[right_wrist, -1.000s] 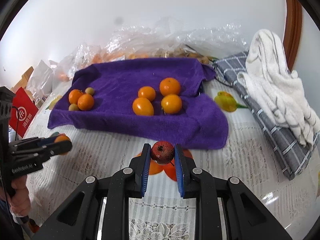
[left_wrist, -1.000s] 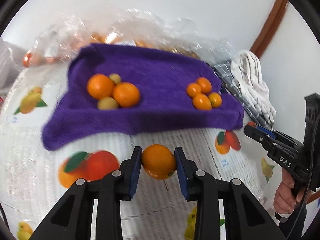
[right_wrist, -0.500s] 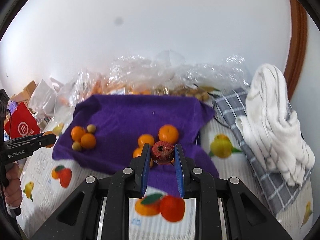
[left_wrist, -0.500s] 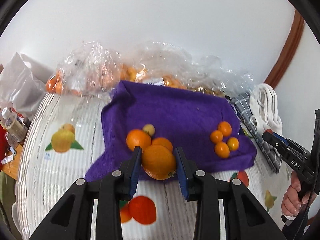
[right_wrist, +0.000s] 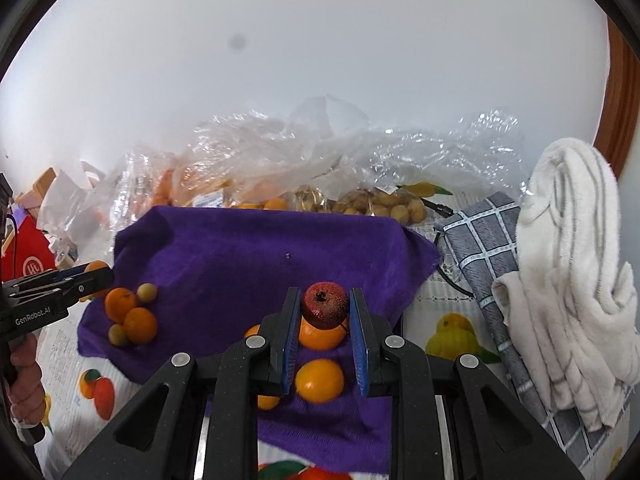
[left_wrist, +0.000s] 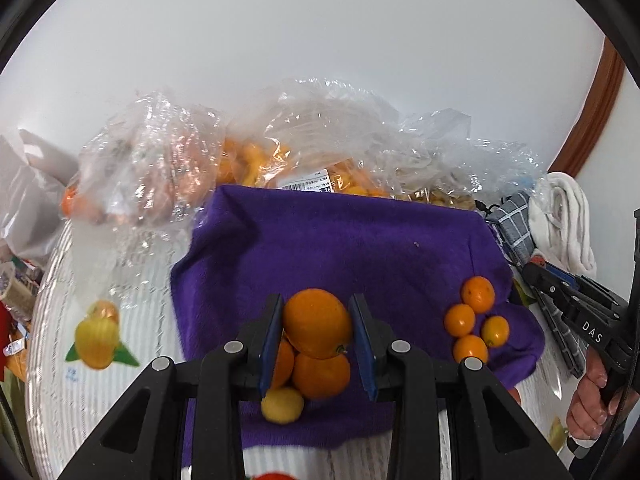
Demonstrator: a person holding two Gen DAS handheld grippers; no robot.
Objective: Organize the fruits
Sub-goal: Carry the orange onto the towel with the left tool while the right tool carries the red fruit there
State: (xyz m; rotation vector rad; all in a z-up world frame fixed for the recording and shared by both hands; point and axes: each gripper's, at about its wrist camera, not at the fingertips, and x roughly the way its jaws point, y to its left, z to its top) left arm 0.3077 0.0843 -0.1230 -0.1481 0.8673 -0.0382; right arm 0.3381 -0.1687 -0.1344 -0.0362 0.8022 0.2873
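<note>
Clearly, in the left wrist view, the left gripper (left_wrist: 316, 336) is clamped on a large orange (left_wrist: 317, 323), its blue pads pressed to both flanks, jaws only partly spread to fit the fruit. Directly beneath, at six o'clock from the held fruit, sit two more oranges (left_wrist: 320, 376) and a small yellow-green fruit (left_wrist: 282, 405) on the purple towel (left_wrist: 340, 240). At three o'clock on the towel lies a cluster of four small oranges (left_wrist: 474, 326). At three o'clock near the frame edge, the right gripper (left_wrist: 538, 270) shows with a hand on its handle. Clear plastic bags (left_wrist: 320, 140) holding more fruit lie at twelve o'clock behind the towel.

In the right wrist view, the right gripper (right_wrist: 325, 308) is squeezed nearly closed on a small dark red fruit (right_wrist: 324, 305). Below it, at six o'clock, rest the small oranges (right_wrist: 319, 380) on the towel (right_wrist: 260, 252). At nine o'clock is the other pile, oranges with small green fruits (right_wrist: 132, 316), and the left gripper (right_wrist: 96, 276) enters from the edge with an orange tip showing between its jaws. A white towel (right_wrist: 572, 280) over a grey checked cloth (right_wrist: 480, 240) lies at three o'clock.

By my judgement the sorting is partway: two groups already stand on the towel, each hand carries one fruit above its pile, and both remain to be set down, with the bagged fruit seemingly untouched.
</note>
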